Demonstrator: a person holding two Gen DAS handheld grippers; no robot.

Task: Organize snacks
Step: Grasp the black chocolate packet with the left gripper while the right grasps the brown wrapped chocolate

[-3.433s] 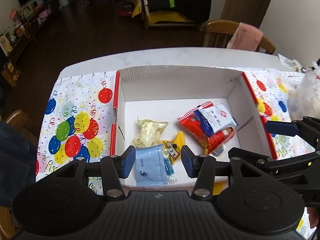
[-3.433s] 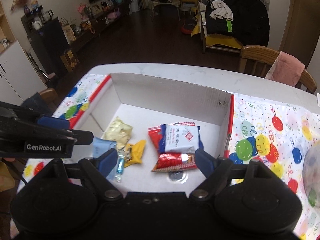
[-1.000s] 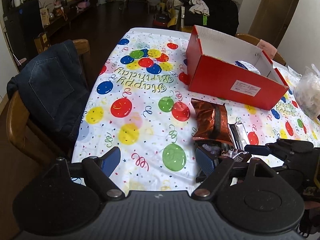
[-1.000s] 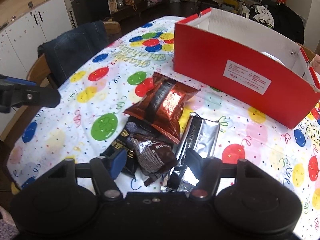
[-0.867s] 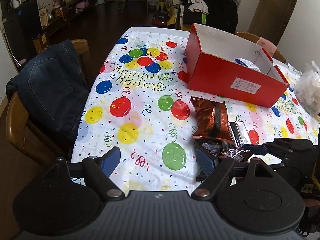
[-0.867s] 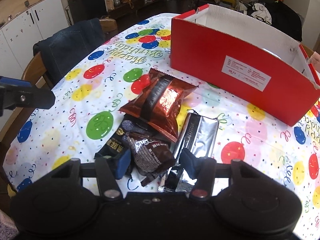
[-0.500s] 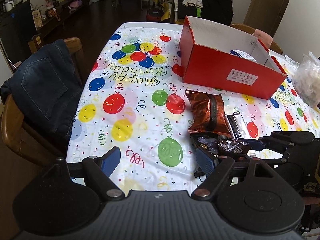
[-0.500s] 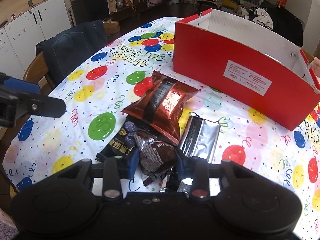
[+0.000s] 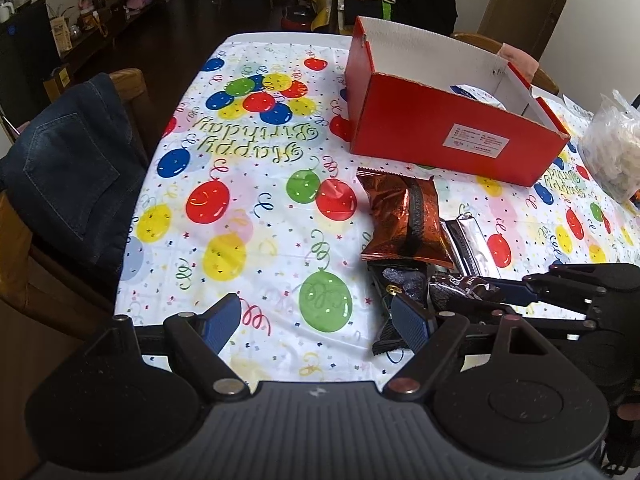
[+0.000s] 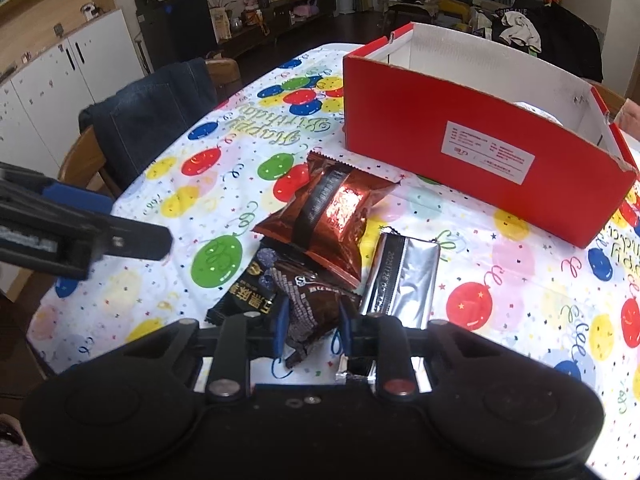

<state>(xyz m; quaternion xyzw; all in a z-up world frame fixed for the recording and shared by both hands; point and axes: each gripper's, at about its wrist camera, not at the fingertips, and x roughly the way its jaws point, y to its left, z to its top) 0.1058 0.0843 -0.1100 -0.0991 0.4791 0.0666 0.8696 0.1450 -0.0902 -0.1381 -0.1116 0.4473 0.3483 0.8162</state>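
Observation:
A pile of snack packets lies on the balloon tablecloth in front of a red box [image 10: 480,152]: a copper foil packet [image 10: 328,220], a silver packet [image 10: 404,280], a black packet [image 10: 244,296] and a dark brown packet [image 10: 310,304]. My right gripper [image 10: 312,326] is shut on the dark brown packet, its pads pressing both sides. In the left wrist view that packet [image 9: 460,284] sits in the right gripper's fingers. My left gripper [image 9: 316,316] hovers open over bare cloth, left of the pile, holding nothing. The red box [image 9: 452,140] holds other snacks, mostly hidden.
A wooden chair with a denim jacket [image 9: 68,168] stands at the table's left edge. A clear plastic bag [image 9: 616,148] sits to the right of the box. The tablecloth [image 9: 240,200] ends just below my left gripper.
Both grippers left the open box and came over the pile on the cloth. Over the last second the right jaws closed onto the dark brown packet; the left stayed open.

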